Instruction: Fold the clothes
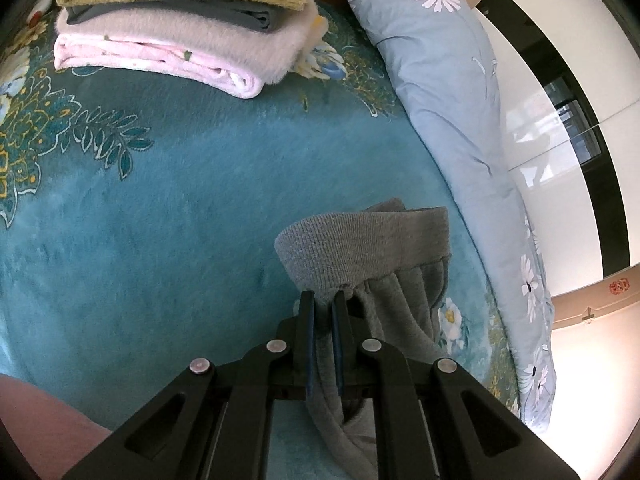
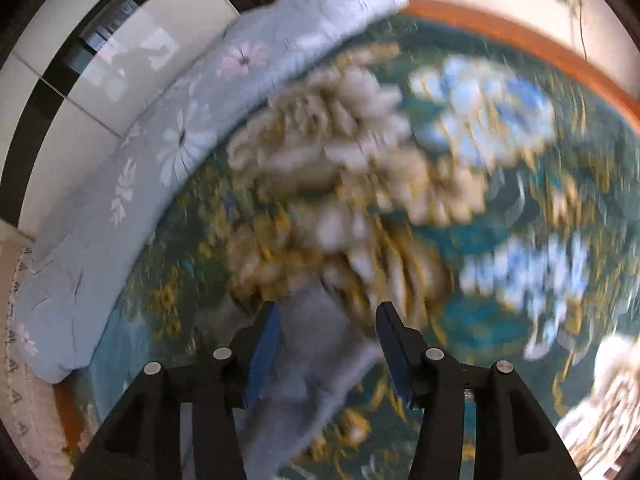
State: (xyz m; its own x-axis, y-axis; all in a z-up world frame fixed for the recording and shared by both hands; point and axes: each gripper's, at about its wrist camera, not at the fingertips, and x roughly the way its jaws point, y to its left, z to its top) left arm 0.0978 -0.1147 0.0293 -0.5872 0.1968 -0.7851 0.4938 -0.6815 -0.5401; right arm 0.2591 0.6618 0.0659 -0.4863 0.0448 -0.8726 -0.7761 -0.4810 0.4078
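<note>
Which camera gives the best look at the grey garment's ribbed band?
The left wrist view: the ribbed band is sharp there, just beyond the left gripper, which is shut on the grey garment. The right wrist view shows only blurred grey cloth, no ribbing.

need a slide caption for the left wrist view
Left tool shut on the ribbed waistband of grey sweatpants over a teal floral blanket, folded stack behind.

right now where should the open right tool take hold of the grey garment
Best guess: the free grey fabric lying between the right tool, coming straight down from above. The grey garment is limp on the teal blanket with the left tool pinching below its ribbed band, so a second hold apart would spread it.
</note>
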